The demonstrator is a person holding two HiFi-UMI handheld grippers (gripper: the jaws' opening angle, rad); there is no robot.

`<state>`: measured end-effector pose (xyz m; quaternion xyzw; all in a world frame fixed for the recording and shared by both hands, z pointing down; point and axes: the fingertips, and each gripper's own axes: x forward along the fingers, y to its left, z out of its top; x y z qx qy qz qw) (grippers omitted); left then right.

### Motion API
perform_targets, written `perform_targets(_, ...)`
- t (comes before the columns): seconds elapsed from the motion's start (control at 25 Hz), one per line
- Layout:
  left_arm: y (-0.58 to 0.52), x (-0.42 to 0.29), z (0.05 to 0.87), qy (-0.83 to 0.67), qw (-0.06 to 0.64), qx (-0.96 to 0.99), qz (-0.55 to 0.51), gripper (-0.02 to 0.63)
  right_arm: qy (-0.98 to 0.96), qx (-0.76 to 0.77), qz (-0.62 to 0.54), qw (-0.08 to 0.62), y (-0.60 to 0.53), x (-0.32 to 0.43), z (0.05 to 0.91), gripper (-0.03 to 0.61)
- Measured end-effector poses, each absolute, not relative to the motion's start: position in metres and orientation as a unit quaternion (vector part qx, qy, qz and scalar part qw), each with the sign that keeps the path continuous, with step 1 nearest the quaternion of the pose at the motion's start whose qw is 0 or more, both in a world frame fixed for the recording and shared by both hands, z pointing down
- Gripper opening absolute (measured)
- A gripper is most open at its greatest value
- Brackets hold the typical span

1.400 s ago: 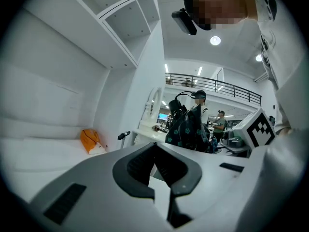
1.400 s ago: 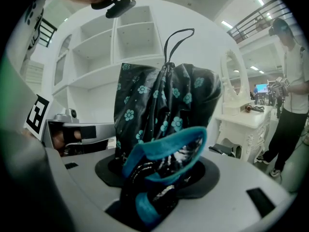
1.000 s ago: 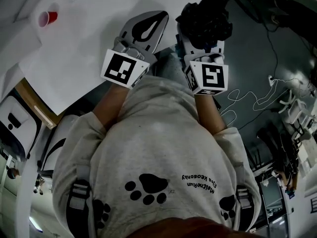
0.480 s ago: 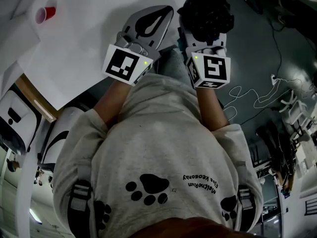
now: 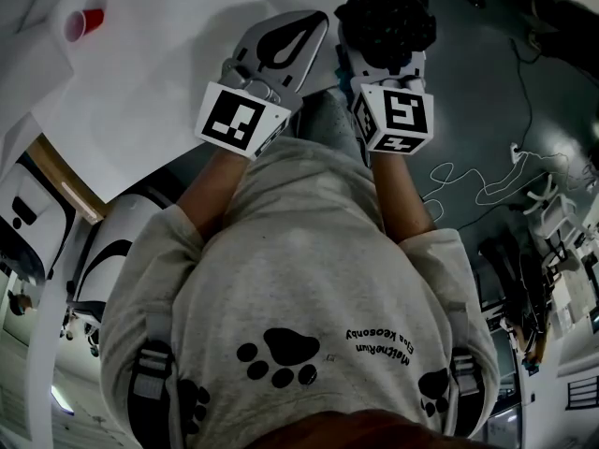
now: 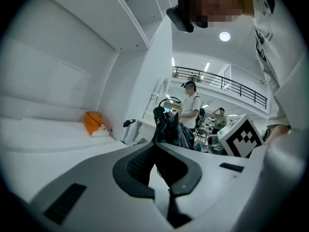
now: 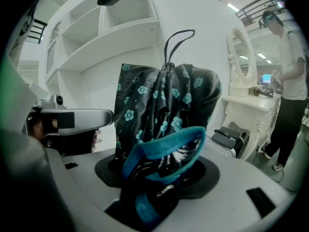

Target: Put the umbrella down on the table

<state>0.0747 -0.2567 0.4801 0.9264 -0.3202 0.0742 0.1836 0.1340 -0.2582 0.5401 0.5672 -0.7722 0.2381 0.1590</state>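
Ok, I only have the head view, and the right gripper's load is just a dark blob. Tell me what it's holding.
Observer: A folded umbrella, black with teal flowers, clamped in the right gripper.
Operator: Report anything loose on it.
Observer: Its teal strap loops free over the jaws, and a thin cord loop stands at the top.
Operator: Now give me the other side.
Observer: The left gripper is shut, with nothing between its pads.
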Motion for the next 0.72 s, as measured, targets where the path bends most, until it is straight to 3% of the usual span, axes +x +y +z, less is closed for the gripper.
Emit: perform_targets(0.72, -0.270, 0.078, 0.502, -0.332, 0.205, 0.917, 0.089, 0.017, -0.766, 0.539, 0.293, 0.191, -0.281, 0.130, 0.574, 0.279)
